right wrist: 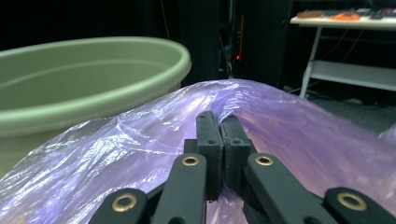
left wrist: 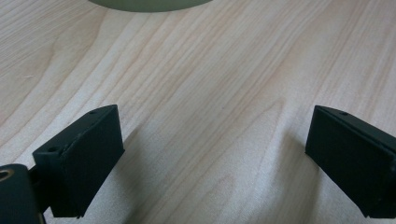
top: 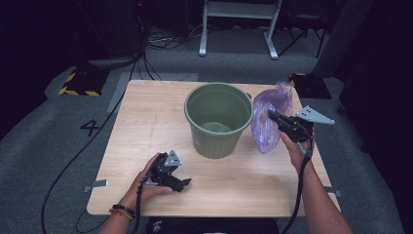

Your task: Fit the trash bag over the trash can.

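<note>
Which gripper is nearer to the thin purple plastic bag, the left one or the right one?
Right. The right gripper is shut on the thin purple plastic bag beside the green plastic bucket. The left gripper rests open on the wooden table, across the bucket from the bag.

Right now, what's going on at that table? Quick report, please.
Right gripper shut on purple bag, held up beside green bin. Left gripper open, resting low over table. Nothing blocking the bin's mouth.

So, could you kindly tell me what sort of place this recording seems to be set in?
Probably a lab or studio set up for recording, not a home: a bare wooden table on grey carpet marked with a number 4, hazard-striped stand bases, loose cables, and dark surroundings.
</note>
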Available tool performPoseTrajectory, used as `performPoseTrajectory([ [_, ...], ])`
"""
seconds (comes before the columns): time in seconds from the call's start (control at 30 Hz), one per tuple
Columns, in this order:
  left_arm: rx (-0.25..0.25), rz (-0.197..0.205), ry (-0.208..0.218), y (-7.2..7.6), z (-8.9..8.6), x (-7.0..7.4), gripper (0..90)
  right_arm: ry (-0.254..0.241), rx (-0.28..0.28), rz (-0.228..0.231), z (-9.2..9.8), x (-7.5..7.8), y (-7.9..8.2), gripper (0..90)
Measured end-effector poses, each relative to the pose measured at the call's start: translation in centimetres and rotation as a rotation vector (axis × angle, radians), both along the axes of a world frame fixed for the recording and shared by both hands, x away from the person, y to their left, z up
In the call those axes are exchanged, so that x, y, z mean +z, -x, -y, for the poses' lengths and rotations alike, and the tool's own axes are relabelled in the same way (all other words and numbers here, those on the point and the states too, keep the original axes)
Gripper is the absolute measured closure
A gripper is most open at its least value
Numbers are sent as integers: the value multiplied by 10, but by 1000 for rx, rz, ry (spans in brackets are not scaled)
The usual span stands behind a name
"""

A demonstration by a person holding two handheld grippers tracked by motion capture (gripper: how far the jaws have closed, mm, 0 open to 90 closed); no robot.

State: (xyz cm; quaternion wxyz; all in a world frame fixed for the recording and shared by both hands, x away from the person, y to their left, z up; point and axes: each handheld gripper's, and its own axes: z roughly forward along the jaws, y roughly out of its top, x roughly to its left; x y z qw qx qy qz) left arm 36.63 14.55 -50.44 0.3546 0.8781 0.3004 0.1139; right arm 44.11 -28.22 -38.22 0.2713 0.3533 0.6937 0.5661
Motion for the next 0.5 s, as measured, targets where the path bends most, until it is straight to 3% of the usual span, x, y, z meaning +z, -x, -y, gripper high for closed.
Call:
performPoseTrajectory([
  [0.1, 7, -5, -11, -3, 0, 1, 39, -16, -11, 18, 1, 10, -2, 889],
  [0.23, 33, -3, -3, -8, -5, 4, 136, -21, -30, 48, -1, 23, -3, 889],
  [0.27, 48, -19, -10, -11, -8, 6, 175, -31, -33, 57, -3, 29, -4, 889],
  [0.3, 48, -19, -10, -11, -8, 6, 150, -31, -33, 57, -3, 29, -4, 889],
  [0.37, 51, -9, -16, -11, -11, 9, 176, -39, -31, 68, -5, 36, -5, 890],
  [0.5, 58, 47, -1, -9, -20, 23, 170, -44, -32, 103, -10, 50, -3, 890],
])
